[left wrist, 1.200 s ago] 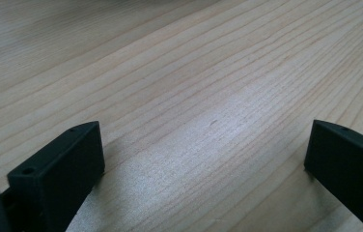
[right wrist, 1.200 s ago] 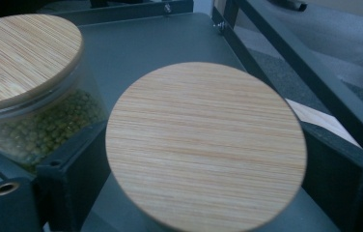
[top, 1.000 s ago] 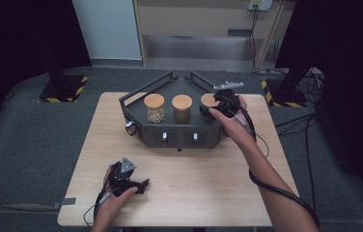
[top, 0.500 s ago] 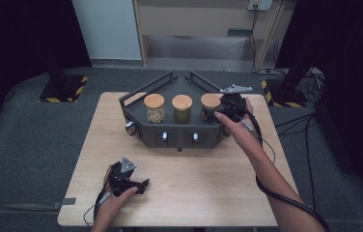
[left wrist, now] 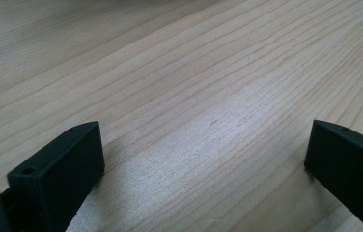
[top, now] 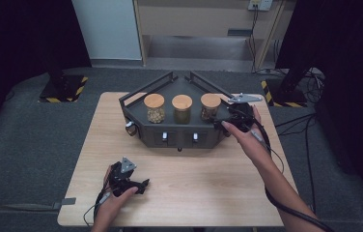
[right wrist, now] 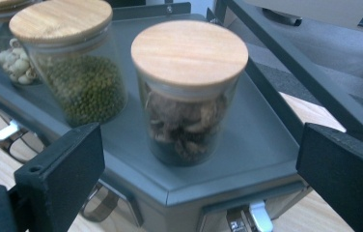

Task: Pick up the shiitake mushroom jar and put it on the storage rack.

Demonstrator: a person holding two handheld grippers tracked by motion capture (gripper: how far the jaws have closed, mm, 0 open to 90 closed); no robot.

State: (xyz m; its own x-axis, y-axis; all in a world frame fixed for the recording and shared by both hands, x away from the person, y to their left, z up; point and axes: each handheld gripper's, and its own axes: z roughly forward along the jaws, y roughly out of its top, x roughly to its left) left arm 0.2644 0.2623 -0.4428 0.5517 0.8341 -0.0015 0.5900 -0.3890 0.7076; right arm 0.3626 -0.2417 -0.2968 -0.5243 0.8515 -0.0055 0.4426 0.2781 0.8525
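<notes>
A dark grey tray [top: 146, 93] at the table's far side carries three glass jars with wooden lids. The left jar [top: 154, 108] holds pale beans, the middle jar [top: 182, 109] green beans, and the right jar [top: 210, 107] brown pieces. My right gripper [top: 224, 123] hovers at the tray's right front corner, a little short of the right jar [right wrist: 189, 92]. Its jaws have just been opening and now stand open, with nothing between them. My left gripper [top: 140, 184] rests on the table [left wrist: 194, 72] near the front left, open and empty.
Two small drawers with metal pulls [top: 195, 137] sit in the tray's front wall, and a round latch [top: 130, 128] hangs at its left corner. Raised rails [right wrist: 310, 72] edge the tray's back sides. Cables trail from both grippers off the table's edges.
My right gripper has drawn back from the right jar, moving right and toward the person, and the jar stays upright on the tray. The left gripper has not moved.
</notes>
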